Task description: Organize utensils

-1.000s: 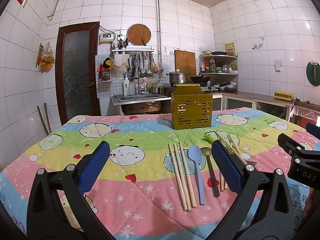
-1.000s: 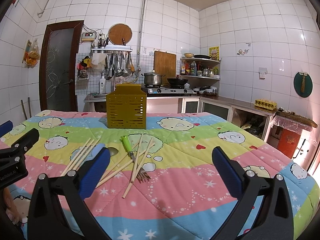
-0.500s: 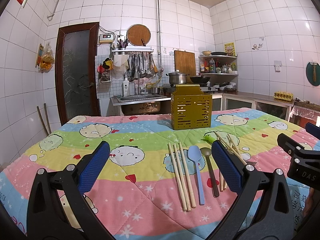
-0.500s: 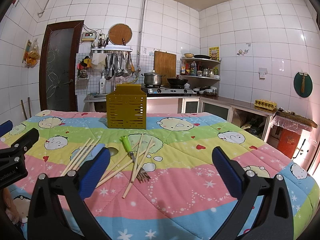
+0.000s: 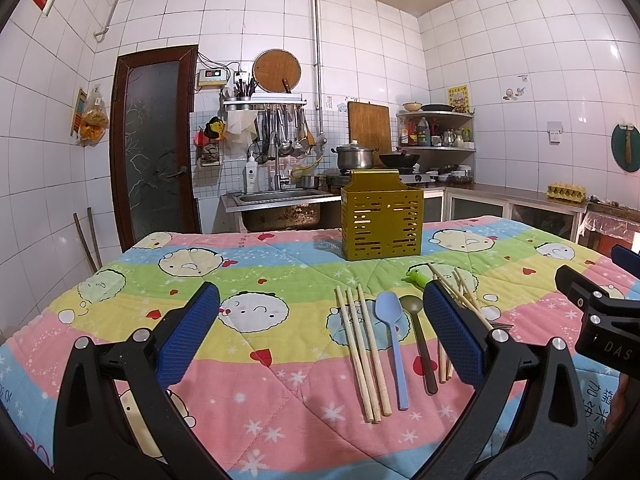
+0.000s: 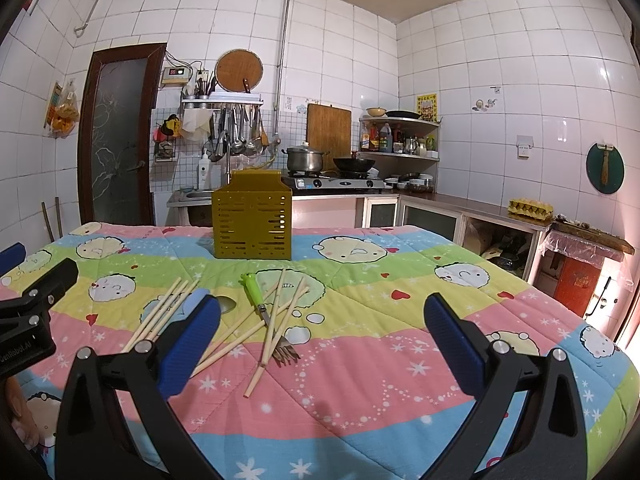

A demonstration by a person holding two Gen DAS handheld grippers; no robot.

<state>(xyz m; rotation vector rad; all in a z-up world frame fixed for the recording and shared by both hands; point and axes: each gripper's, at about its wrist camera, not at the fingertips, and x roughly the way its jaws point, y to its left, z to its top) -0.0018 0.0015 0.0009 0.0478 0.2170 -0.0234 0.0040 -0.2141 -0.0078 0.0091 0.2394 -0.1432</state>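
Observation:
A yellow slotted utensil holder (image 5: 381,222) stands upright at the far middle of the table; it also shows in the right wrist view (image 6: 252,220). In front of it lie three parallel chopsticks (image 5: 364,350), a blue spoon (image 5: 392,340), a dark spoon (image 5: 420,340), and a loose pile of chopsticks (image 6: 276,316) crossing a green-handled fork (image 6: 264,312). My left gripper (image 5: 320,330) is open and empty above the near table, left of the utensils. My right gripper (image 6: 322,334) is open and empty, just right of the fork pile.
The table wears a striped cartoon quilt (image 6: 400,280). Behind it are a sink (image 5: 276,200), a stove with a pot (image 6: 304,160) and wok, shelves and a counter along the right wall. A brown door (image 5: 152,140) is at far left.

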